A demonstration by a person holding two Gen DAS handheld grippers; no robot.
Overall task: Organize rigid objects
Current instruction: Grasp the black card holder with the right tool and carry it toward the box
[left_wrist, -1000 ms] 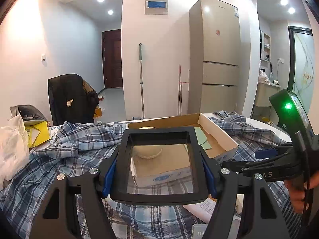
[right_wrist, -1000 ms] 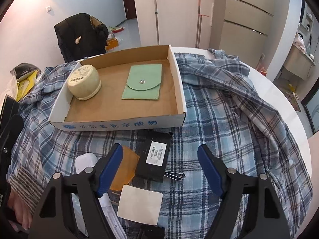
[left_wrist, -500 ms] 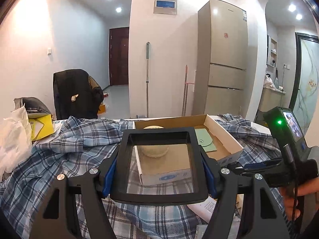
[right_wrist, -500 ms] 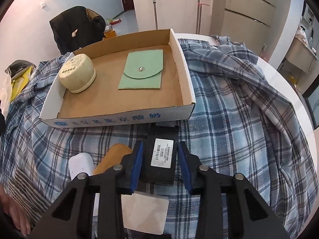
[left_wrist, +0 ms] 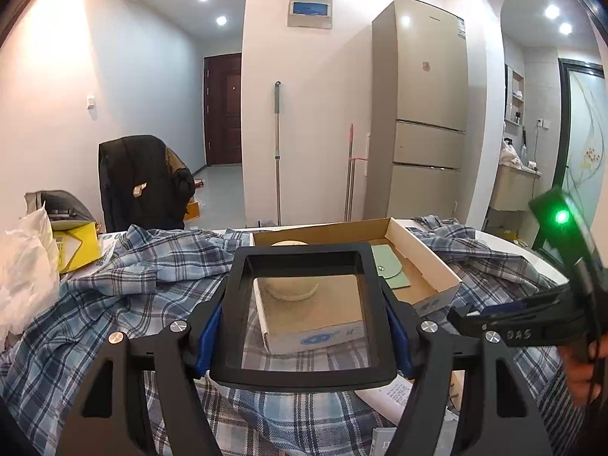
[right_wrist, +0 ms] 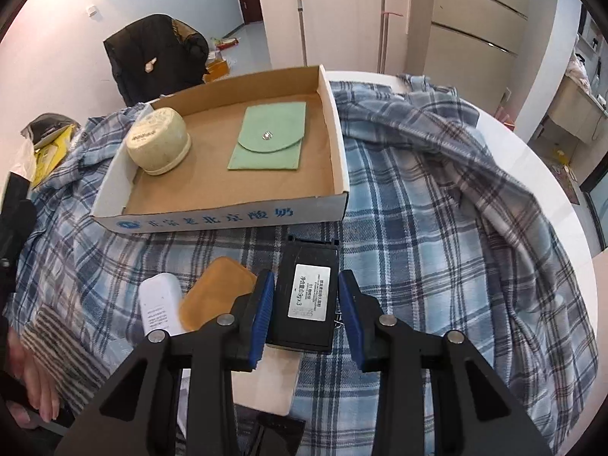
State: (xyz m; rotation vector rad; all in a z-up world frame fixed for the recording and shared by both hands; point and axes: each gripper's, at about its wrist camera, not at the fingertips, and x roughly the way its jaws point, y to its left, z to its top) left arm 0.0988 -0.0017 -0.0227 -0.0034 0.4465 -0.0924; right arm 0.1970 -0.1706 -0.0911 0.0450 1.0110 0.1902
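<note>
My left gripper [left_wrist: 302,336] is shut on a black rectangular frame [left_wrist: 304,370] with a clear pane, held up above the plaid cloth. Through it I see the cardboard box [left_wrist: 421,250]. My right gripper [right_wrist: 306,306] is shut on a black case with a white label [right_wrist: 307,296], just in front of the box [right_wrist: 228,220]. The box holds a cream round container [right_wrist: 157,144] at its left and a green pouch [right_wrist: 268,136] in the middle.
A blue plaid shirt [right_wrist: 437,205] covers the round white table [right_wrist: 532,152]. A white remote-like device [right_wrist: 159,304], an orange-brown pad [right_wrist: 216,292] and a white card [right_wrist: 266,383] lie near my right gripper. A yellow box [left_wrist: 76,241] and white bag [left_wrist: 22,266] sit at left.
My right gripper closed from wide open onto the black case and lifted it slightly toward the box. My left gripper kept holding the frame, shifting a little.
</note>
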